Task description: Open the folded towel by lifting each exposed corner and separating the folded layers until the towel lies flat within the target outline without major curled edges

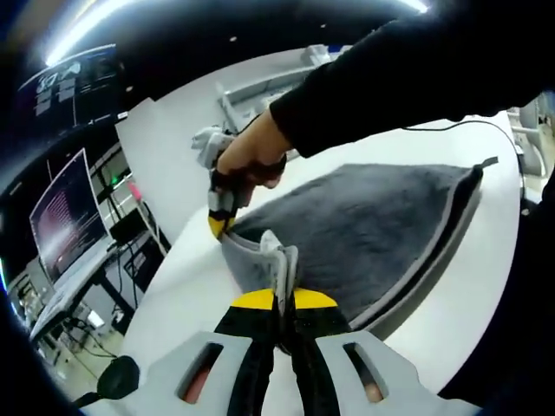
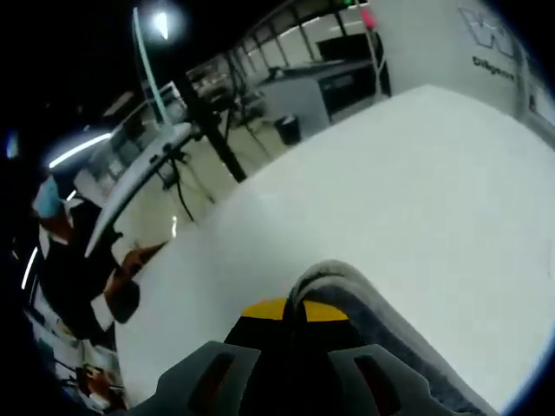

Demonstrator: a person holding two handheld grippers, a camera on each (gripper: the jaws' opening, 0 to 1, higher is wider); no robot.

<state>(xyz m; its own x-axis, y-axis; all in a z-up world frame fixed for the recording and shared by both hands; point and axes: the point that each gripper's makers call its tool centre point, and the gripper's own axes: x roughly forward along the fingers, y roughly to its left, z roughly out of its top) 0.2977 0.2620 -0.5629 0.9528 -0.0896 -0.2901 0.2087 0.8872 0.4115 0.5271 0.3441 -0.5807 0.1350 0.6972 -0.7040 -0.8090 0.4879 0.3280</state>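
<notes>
White table [image 1: 186, 260] (screens glowing off to its left) carries the grey towel [image 1: 364, 221]. Left gripper [image 1: 282, 299] is clamped on the towel's near edge; right gripper [image 2: 295, 325], held by a hand [image 1: 251, 156], pinches another raised edge.

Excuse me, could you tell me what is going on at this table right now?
A person is unfolding a grey towel on a white table with two handheld grippers. The left gripper is shut on a corner of the towel nearest its camera. The right gripper, held in the person's hand, pinches the same end of the towel a little farther along; in the right gripper view its fingers close on the towel's edge. That end is raised off the table, while the rest lies folded, not yet flat.
</notes>
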